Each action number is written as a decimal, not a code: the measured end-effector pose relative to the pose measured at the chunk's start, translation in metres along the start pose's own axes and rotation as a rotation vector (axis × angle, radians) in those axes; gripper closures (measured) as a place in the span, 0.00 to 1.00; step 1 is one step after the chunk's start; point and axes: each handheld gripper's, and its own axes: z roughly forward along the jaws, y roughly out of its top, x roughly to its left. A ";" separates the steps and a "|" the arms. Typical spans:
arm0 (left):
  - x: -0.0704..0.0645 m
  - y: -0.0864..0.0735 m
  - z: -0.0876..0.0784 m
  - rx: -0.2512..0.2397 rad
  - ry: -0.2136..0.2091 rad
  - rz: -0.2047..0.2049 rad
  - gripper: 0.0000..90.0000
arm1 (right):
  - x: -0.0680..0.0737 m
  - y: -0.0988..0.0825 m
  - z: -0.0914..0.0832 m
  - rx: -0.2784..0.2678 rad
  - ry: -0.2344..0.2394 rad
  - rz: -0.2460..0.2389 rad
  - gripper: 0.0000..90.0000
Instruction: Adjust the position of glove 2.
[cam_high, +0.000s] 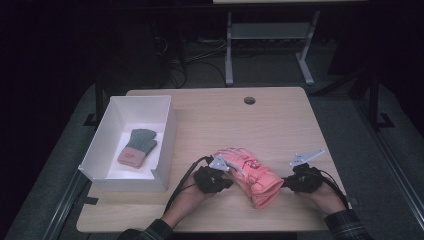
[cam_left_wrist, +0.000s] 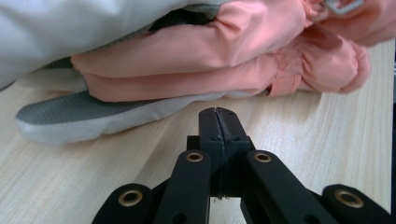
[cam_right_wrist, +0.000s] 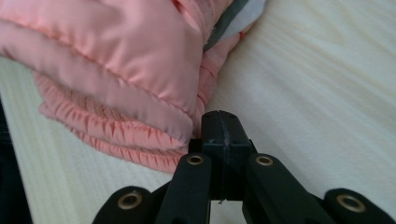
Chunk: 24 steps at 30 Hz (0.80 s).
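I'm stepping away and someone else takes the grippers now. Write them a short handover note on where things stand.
Left gripper: fingers shut, empty, at the left side of the puffy salmon-pink ski glove.
Right gripper: fingers shut, empty, by the glove's ruffled cuff.
The pink glove lies on the light wooden table, in front of the person.
A small grey-and-pink knit glove lies inside the white open box at the left.
Done: knit glove boxed.
Probably left: grasp the pink glove and put it in the box too.

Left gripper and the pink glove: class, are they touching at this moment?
Apart. In the left gripper view the left gripper has its jaws shut together, and a strip of bare table lies between their tips and the pink glove.
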 end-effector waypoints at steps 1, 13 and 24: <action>0.000 0.000 0.000 0.000 0.000 0.000 1.00 | 0.000 0.000 0.000 0.000 0.000 0.000 1.00; 0.004 -0.005 -0.008 0.000 0.005 -0.013 1.00 | 0.033 -0.003 0.010 0.009 0.068 -0.036 1.00; 0.007 -0.009 -0.005 0.037 -0.040 -0.026 1.00 | 0.056 0.003 0.022 0.004 0.121 -0.086 1.00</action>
